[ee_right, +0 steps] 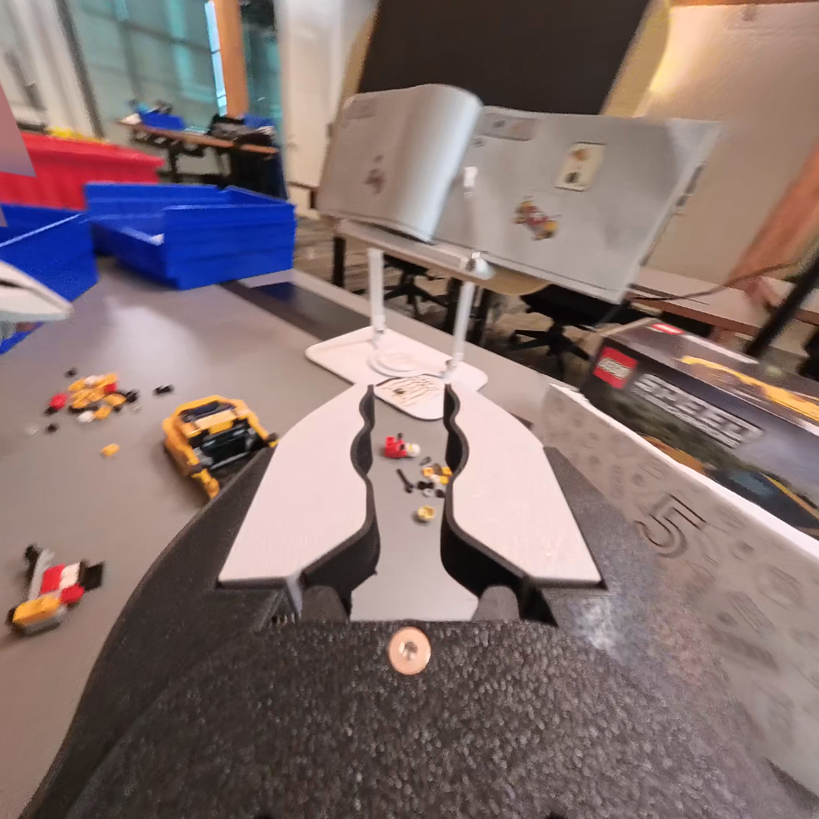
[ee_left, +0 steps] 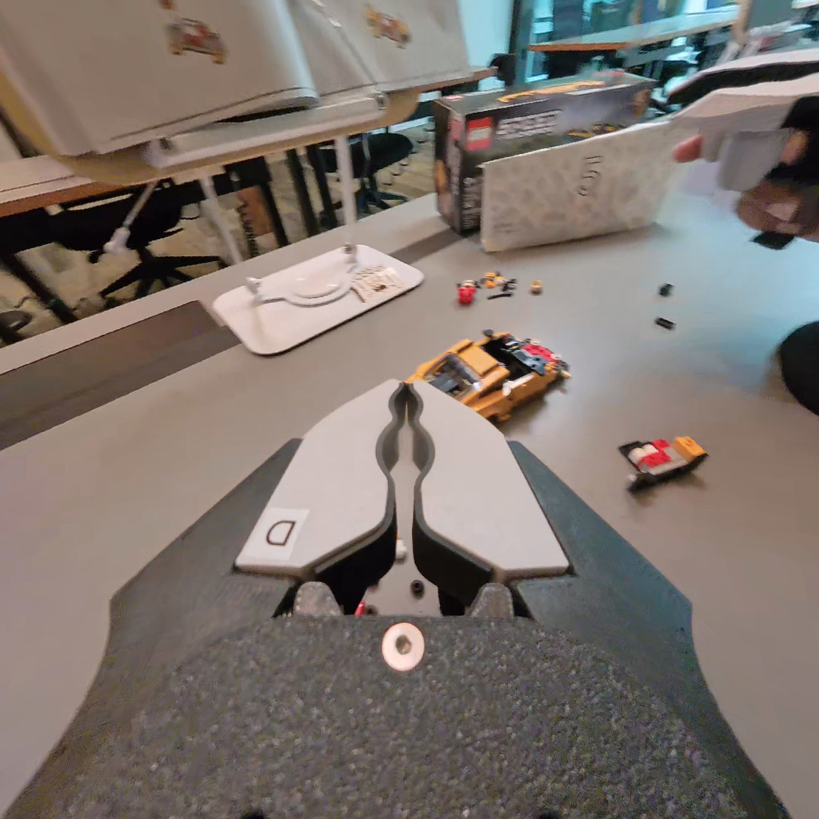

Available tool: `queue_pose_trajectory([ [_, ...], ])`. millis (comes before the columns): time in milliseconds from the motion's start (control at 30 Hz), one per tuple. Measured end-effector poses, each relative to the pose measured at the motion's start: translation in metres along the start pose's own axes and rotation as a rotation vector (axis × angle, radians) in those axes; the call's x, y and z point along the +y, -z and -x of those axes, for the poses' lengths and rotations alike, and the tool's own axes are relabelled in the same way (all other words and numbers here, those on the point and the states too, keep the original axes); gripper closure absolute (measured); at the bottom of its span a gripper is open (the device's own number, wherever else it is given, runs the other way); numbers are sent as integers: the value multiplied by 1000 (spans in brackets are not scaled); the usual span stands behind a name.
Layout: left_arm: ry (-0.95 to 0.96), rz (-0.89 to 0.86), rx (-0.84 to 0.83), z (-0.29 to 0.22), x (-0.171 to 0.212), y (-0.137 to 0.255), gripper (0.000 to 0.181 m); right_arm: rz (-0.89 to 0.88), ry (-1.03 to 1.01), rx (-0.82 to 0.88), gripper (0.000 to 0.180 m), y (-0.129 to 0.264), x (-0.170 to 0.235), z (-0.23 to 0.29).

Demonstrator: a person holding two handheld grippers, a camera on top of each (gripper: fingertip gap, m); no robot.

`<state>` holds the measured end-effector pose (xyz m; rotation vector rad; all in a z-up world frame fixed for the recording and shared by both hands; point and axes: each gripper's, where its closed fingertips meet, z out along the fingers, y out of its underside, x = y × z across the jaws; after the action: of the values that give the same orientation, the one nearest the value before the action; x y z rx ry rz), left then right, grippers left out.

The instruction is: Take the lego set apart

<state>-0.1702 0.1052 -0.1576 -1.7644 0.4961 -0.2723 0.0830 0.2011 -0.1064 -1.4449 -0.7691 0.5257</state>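
Note:
A yellow lego car point(ee_left: 492, 376) with its roof partly off lies on the grey table just beyond my left gripper point(ee_left: 407, 388), which is shut and looks empty. A detached black, red and yellow chunk point(ee_left: 662, 461) lies to the right. The car point(ee_right: 212, 438) and the chunk point(ee_right: 48, 589) also show left in the right wrist view. My right gripper point(ee_right: 407, 392) is open and empty above the table. Small loose pieces point(ee_right: 425, 474), among them a red one point(ee_right: 396, 445), lie between its fingers. It shows blurred at the far right of the left wrist view point(ee_left: 753, 133).
A white book stand point(ee_right: 390, 354) holds an open instruction booklet point(ee_right: 509, 186) at the table's far edge. The lego box point(ee_left: 532, 128) and a white bag point(ee_left: 576, 195) stand at the right. Another pile of pieces point(ee_right: 93, 396) lies left. Blue bins point(ee_right: 190, 230) stand behind. The gap from one gripper's tips to the other's is roughly 30 cm. The left tips stand about 20 cm off the chunk point(ee_right: 48, 589). Seen from the left wrist view point(ee_left: 664, 458) as well.

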Motion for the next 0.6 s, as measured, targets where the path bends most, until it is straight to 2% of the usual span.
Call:
queue_pose_trajectory([
  [133, 66, 6, -78, 22, 4, 4, 181, -37, -49, 164, 180, 15, -4, -36],
  [400, 111, -35, -132, 34, 2, 7, 181, -23, -92, 415, 180, 44, 0, -88],
  [600, 109, -37, -136, 33, 4, 4, 181, 30, -127, 472, 180, 54, 17, -103],
])
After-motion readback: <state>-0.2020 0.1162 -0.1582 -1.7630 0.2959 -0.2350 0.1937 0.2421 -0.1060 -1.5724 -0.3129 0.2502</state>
